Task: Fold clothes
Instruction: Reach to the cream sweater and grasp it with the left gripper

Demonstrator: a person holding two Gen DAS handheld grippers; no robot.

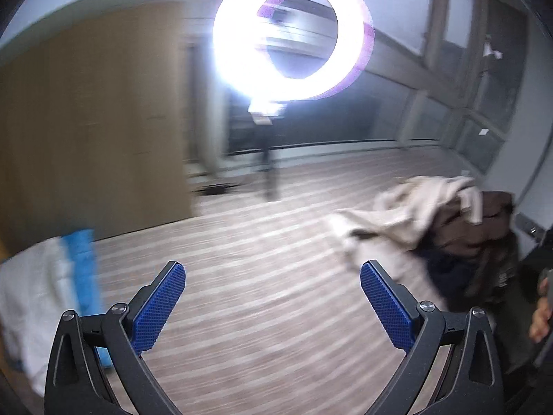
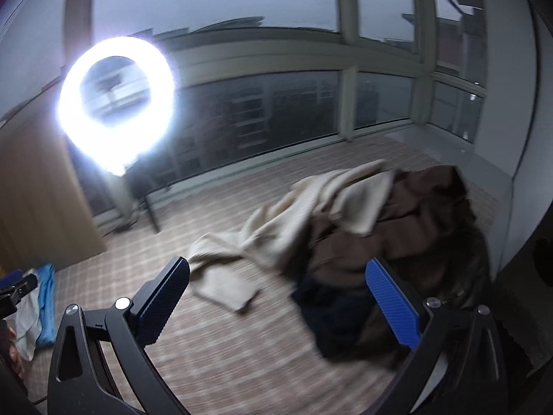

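Both the left gripper (image 1: 273,280) and right gripper (image 2: 278,276) hang with fingers spread wide, holding nothing. The clothes sit in a messy heap on the plaid surface (image 2: 221,356): a cream garment (image 2: 311,207) draped over a brown one (image 2: 414,221), by the wall near the windows. A ring light (image 2: 115,98) glares behind, everything's kinda blurry.
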